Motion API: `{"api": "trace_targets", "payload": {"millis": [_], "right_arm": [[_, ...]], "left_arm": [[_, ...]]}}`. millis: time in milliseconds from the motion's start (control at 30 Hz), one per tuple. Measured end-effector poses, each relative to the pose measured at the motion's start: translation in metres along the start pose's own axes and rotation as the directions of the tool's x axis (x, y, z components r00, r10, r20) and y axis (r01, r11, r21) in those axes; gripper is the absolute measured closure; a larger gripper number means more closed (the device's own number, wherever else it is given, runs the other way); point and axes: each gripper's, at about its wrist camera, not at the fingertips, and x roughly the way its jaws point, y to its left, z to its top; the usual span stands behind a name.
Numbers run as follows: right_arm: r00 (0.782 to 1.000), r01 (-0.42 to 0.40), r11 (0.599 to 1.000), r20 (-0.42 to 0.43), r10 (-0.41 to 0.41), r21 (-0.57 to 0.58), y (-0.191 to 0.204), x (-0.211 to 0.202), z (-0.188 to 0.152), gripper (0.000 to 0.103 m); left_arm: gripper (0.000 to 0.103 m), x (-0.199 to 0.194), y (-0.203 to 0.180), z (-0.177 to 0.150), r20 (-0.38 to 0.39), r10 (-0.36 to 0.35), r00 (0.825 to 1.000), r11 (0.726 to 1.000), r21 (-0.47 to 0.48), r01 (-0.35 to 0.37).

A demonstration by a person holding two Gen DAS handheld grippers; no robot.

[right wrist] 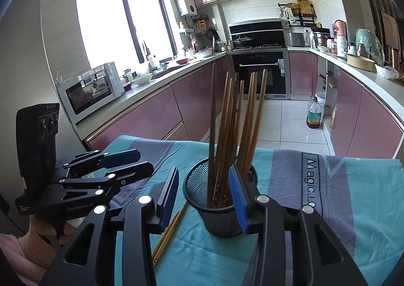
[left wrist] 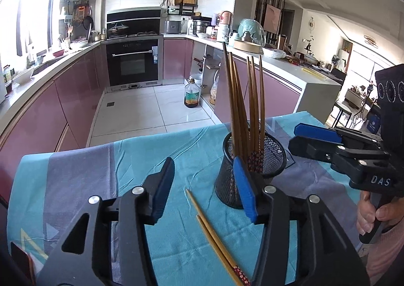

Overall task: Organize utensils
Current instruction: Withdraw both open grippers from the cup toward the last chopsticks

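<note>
A black mesh holder (left wrist: 267,159) stands on the blue cloth with several brown chopsticks (left wrist: 237,99) upright in it. It also shows in the right wrist view (right wrist: 202,185) with its chopsticks (right wrist: 227,119). Two loose light chopsticks (left wrist: 214,235) lie on the cloth in front of it, also in the right wrist view (right wrist: 169,230). My left gripper (left wrist: 204,182) is open and empty above the loose pair. My right gripper (right wrist: 204,190) is open and empty, close to the holder; in the left wrist view (left wrist: 300,137) it sits right of the holder.
The table (left wrist: 75,180) wears a blue and grey cloth. Beyond its far edge lie the kitchen floor, pink cabinets, an oven (left wrist: 133,63) and an oil bottle (left wrist: 191,94). A microwave (right wrist: 88,91) stands on the left counter.
</note>
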Motion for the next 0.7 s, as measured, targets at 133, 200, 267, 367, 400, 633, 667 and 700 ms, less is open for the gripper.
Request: {"api": "trace_targets", "payload": {"millis": [133,200,267,367,400,633,667,700], "right_arm": [[0.998,-0.036,0.999,-0.06,0.035,-0.022,0.015,0.006,-0.025,0.063],[0.994,-0.048,0.999,-0.101,0.046,-0.019,0.02,0.014,-0.038,0.063],[0.989,-0.059,0.998,-0.137,0.058,-0.007,0.024,0.024,-0.05,0.063],[0.98,-0.067,0.998,-0.188,0.067,0.006,0.029,0.038,-0.065,0.063],[0.977,-0.068,0.998,-0.202,0.068,0.007,0.031,0.042,-0.069,0.063],[0.964,-0.061,0.998,-0.26,0.059,0.002,0.044,0.058,-0.088,0.063],[0.963,-0.056,0.998,-0.264,0.055,0.002,0.044,0.059,-0.09,0.063],[0.962,-0.052,0.999,-0.268,0.051,0.004,0.044,0.059,-0.091,0.063]], "left_arm": [[0.049,-0.007,0.009,-0.017,-0.021,0.034,0.999,0.999,0.0,-0.034],[0.048,-0.007,0.014,-0.028,-0.04,0.055,0.998,0.998,-0.008,-0.056],[0.046,-0.011,0.018,-0.041,-0.056,0.066,0.996,0.998,-0.022,-0.067],[0.045,-0.012,0.02,-0.059,-0.08,0.082,0.993,0.996,-0.028,-0.084],[0.044,-0.011,0.021,-0.063,-0.088,0.085,0.992,0.996,-0.032,-0.088],[0.041,-0.01,0.019,-0.085,-0.115,0.104,0.988,0.993,-0.047,-0.11],[0.04,-0.009,0.019,-0.087,-0.119,0.102,0.988,0.993,-0.051,-0.109],[0.04,-0.009,0.018,-0.089,-0.123,0.101,0.987,0.993,-0.053,-0.108]]}}
